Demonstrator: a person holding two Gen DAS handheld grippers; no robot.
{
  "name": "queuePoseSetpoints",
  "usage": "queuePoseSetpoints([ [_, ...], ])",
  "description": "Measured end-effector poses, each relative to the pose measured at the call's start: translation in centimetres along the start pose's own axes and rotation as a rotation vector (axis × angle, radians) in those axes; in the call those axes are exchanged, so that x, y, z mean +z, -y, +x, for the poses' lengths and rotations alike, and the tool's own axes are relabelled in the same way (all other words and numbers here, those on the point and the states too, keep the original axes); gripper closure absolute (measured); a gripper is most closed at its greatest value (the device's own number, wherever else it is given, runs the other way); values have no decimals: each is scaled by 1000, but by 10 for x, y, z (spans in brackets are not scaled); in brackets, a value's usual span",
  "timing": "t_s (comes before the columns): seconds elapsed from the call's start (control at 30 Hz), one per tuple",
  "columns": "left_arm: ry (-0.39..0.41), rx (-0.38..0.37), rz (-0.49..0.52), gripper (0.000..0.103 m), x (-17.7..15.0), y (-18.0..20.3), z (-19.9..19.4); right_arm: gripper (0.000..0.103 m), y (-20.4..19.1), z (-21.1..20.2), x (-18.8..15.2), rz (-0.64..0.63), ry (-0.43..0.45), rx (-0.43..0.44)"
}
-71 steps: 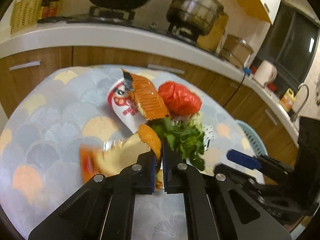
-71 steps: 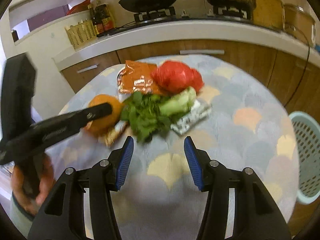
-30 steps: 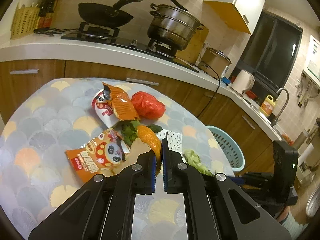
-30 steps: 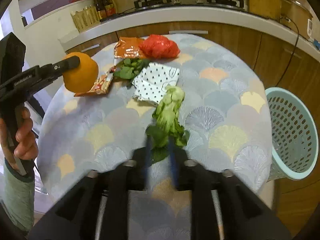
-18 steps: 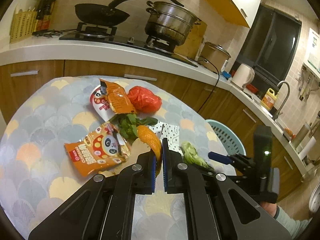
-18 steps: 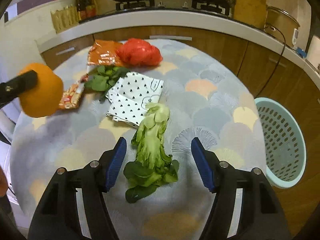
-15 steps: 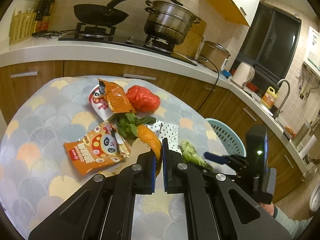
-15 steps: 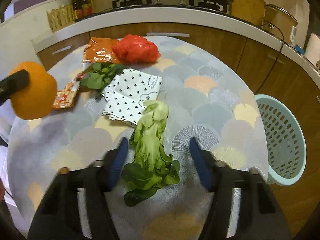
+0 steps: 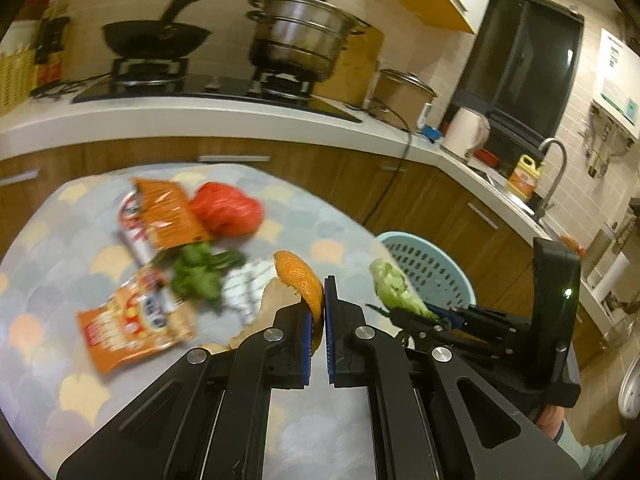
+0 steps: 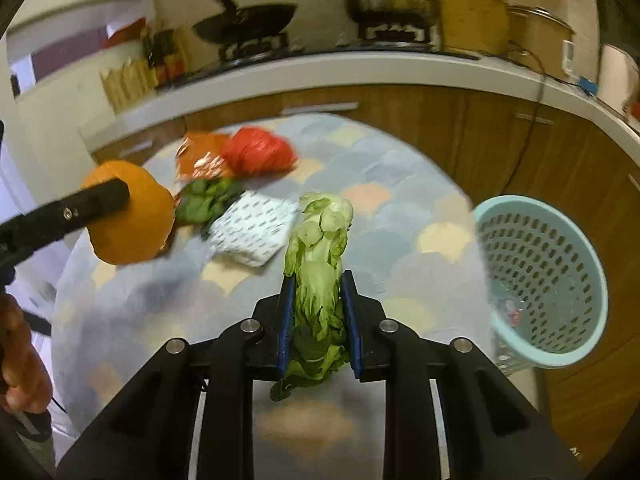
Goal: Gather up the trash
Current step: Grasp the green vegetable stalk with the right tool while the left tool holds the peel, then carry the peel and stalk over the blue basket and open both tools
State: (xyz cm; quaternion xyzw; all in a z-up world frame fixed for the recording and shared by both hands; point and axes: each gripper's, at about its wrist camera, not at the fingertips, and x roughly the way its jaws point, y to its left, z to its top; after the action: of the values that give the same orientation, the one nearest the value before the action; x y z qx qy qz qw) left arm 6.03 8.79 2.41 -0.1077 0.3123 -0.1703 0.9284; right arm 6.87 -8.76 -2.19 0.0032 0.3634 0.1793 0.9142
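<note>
Angled down over the bench, the right gripper has just closed its jaws on one bok choy stalk near the laundry basket, while the left gripper pinches one orange peel; two snack wrappers lie behind.

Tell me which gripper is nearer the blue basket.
Right. The right gripper, shut on the cabbage, sits just beside the basket. The left gripper, holding the orange peel, is farther back over the table.
</note>
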Motion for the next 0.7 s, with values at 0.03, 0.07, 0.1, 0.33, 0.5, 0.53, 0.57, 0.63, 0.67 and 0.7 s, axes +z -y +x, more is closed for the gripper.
queuePoseSetpoints([
  [0.03, -3, -12, 12, 99, 4, 7, 6, 83, 9, -4, 1, 12, 9, -8],
  [0.07, -6, -22, 23, 99, 7, 13, 11, 83, 19, -9, 2, 26, 18, -18],
  [0.1, -11, -35, 35, 99, 11, 21, 17, 83, 30, -13, 4, 41, 28, -29],
  [0.33, -70, -106, 141, 99, 32, 83, 67, 83, 109, -38, 7, 164, 79, -115],
  [0.5, -131, -173, 219, 99, 52, 132, 110, 83, 155, -48, 4, 220, 95, -184],
  [0.53, -139, -184, 225, 99, 54, 139, 117, 83, 163, -48, 4, 228, 97, -197],
  [0.57, -149, -196, 232, 99, 55, 148, 126, 83, 174, -48, 2, 245, 95, -216],
  [0.63, -178, -205, 249, 99, 55, 164, 147, 83, 190, -44, -2, 273, 81, -230],
  [0.67, -190, -209, 251, 99, 54, 168, 155, 83, 196, -42, -3, 284, 76, -241],
  [0.7, -206, -216, 251, 99, 52, 173, 164, 83, 202, -39, -5, 292, 68, -255],
])
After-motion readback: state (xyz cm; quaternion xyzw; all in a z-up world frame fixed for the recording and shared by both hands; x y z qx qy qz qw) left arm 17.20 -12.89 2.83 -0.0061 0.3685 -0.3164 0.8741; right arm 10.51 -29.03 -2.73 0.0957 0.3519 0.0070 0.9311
